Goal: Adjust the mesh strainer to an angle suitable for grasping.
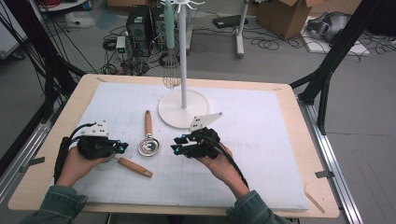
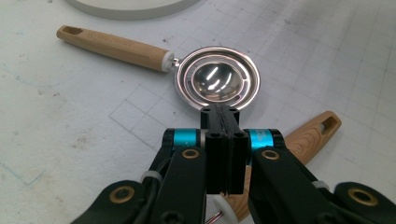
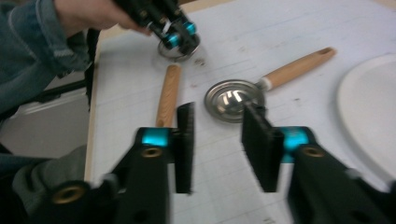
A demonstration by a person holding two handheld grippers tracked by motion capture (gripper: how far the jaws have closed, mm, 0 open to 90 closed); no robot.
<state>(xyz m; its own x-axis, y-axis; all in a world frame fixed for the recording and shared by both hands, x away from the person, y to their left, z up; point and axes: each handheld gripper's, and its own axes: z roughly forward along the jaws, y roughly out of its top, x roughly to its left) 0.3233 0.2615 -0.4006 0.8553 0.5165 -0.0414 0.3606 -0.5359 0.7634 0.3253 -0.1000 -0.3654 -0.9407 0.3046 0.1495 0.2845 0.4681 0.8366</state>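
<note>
An egg separator [image 1: 149, 147] [image 2: 217, 84] [image 3: 231, 98], with a round metal bowl and a wooden handle, lies on the white mat between my two grippers. A second wooden-handled utensil [image 1: 135, 167] [image 2: 308, 140] [image 3: 168, 93] lies nearer the front, its metal ring head [image 3: 175, 52] under my left gripper. That left gripper [image 1: 122, 148] [image 2: 224, 112] [image 3: 180, 39] has its jaws pressed together over the utensil's white collar; I cannot tell whether they pinch its wire neck. To the right of the separator my right gripper [image 1: 175, 144] [image 3: 218, 112] is open, with nothing between its pads.
A white hanging stand [image 1: 173, 114] [image 3: 373, 107] rises behind the utensils. A wire whisk [image 1: 171, 77] with a mint handle hangs from it. The white mat [image 1: 261, 154] covers most of the wooden table. Cables, boxes and computer cases crowd the floor beyond.
</note>
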